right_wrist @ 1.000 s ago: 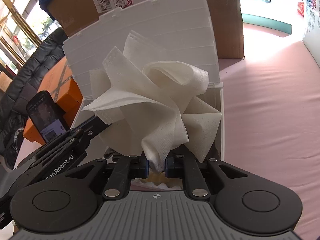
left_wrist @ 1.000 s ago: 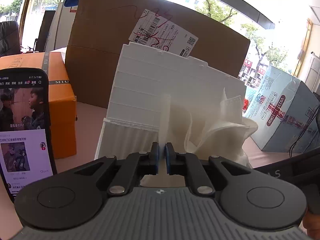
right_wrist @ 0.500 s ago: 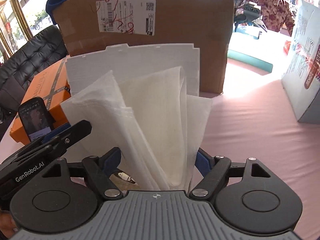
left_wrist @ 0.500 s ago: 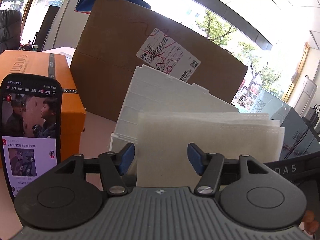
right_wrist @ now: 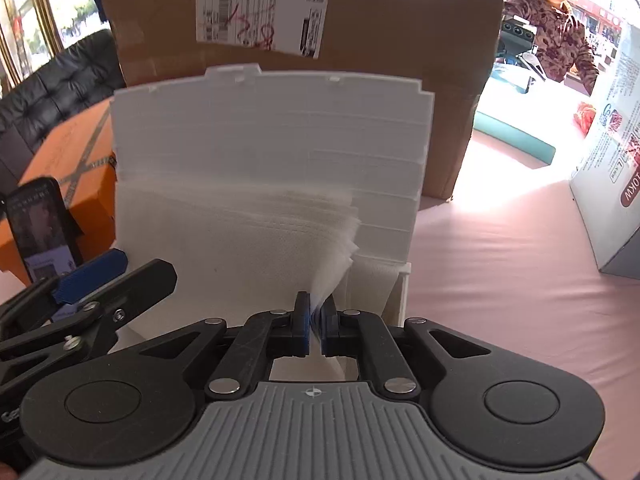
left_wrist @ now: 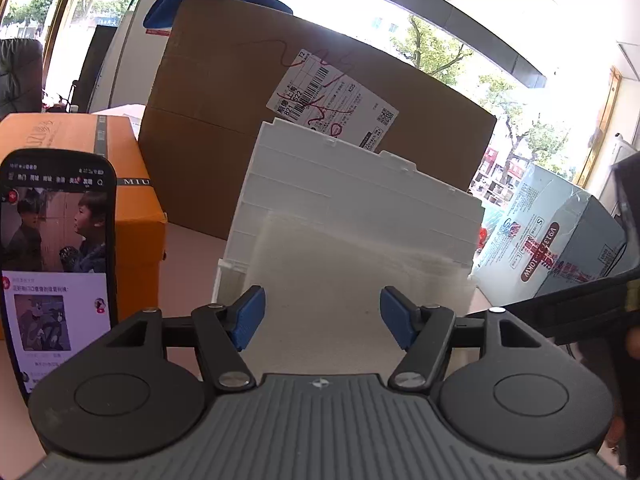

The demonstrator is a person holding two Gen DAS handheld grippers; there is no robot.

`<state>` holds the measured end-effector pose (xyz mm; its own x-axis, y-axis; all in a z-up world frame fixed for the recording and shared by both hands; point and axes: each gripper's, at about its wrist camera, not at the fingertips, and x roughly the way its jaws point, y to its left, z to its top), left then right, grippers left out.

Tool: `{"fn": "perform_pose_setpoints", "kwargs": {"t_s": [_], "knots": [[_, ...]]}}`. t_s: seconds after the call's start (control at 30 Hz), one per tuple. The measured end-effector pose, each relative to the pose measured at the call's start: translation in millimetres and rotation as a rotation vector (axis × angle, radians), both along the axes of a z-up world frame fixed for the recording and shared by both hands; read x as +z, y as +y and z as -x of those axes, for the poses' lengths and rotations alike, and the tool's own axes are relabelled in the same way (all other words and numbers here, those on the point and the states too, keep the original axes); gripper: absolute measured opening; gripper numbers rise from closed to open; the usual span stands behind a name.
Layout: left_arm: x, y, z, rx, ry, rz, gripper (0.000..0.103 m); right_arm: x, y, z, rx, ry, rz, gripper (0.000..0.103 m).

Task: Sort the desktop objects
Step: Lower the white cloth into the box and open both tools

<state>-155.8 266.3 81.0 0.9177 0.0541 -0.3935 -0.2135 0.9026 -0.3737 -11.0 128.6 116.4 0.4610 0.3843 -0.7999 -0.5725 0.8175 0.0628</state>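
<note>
On the pink tabletop (right_wrist: 500,272), a stack of white paper napkins (right_wrist: 240,248) stands upright against the raised lid of a white plastic box (right_wrist: 272,128), which itself stands in front of a large brown cardboard carton (right_wrist: 380,20). The right gripper (right_wrist: 315,330) points level and straight at the box, its blue-padded fingers (right_wrist: 303,330) pinched together on the lower right corner of the napkin stack, the sheet edges fanning out just above the pads. The left gripper (left_wrist: 322,316) faces the same stack from the left side, level with the table, its fingers (left_wrist: 250,314) spread wide with the napkins standing between and beyond them; whether either pad touches the paper cannot be told. In the right wrist view the left gripper's black arms reach in from the lower left, just beside the stack. A phone (left_wrist: 58,264) with a lit screen stands upright at the left, in front of an orange box (left_wrist: 132,184). A pale blue printed carton (left_wrist: 560,240) sits at the right.
</note>
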Motion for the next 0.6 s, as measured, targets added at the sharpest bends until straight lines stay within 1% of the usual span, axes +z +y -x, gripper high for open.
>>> {"fn": "perform_pose_setpoints", "kwargs": {"t_s": [0.07, 0.13, 0.23, 0.47, 0.6], "knots": [[-2.3, 1.2, -1.9, -0.023, 0.008, 0.037, 0.062, -9.7, 10.4, -9.1, -0.003, 0.050, 0.041, 0.005], [-3.3, 2.1, -1.5, -0.003, 0.011, 0.035, 0.063, -18.2, 18.7, -18.9, -0.004, 0.104, 0.075, 0.005], [-2.7, 3.8, -0.7, 0.006, 0.003, 0.038, 0.065, -27.9, 27.3, -30.0, 0.006, 0.158, 0.119, 0.005], [-1.6, 1.0, 2.0, 0.008, -0.013, 0.025, 0.071, -42.7, 38.9, -36.0, 0.033, 0.168, 0.158, 0.006], [-1.9, 2.2, 2.4, 0.013, -0.022, 0.028, 0.080, -40.2, 36.5, -37.4, 0.040, 0.172, 0.153, 0.008]]}}
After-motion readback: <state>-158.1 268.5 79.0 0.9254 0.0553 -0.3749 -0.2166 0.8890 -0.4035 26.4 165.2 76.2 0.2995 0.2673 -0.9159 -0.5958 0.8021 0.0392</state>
